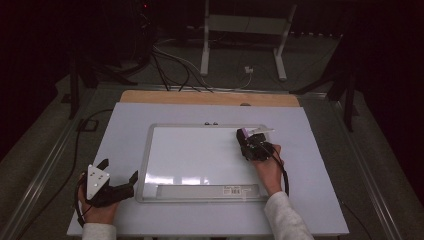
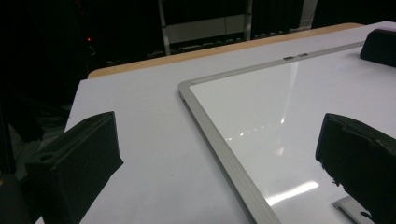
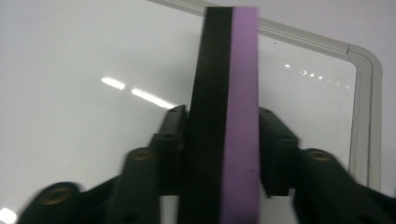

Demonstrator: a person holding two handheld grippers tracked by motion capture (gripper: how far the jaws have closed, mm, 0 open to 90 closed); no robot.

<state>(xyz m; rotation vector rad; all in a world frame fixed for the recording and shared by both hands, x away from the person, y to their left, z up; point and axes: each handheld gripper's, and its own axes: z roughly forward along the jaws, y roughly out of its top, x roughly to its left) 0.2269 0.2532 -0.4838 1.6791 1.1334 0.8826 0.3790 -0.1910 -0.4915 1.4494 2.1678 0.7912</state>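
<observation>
Right claw (image 3: pixel 224 140) clenched on eraser (image 3: pixel 226 93), upper right of whiteboard (image 1: pixel 150 150), held edge-on, likely for wiping; left claw (image 1: pixel 117 175) released, idle at lower left on tabletop (image 1: pixel 125 120)

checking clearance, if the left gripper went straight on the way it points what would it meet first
Probably the whiteboard's grey frame: the left gripper, jaws open, points across the table at the board's left edge. Depth is hard to judge.
</observation>
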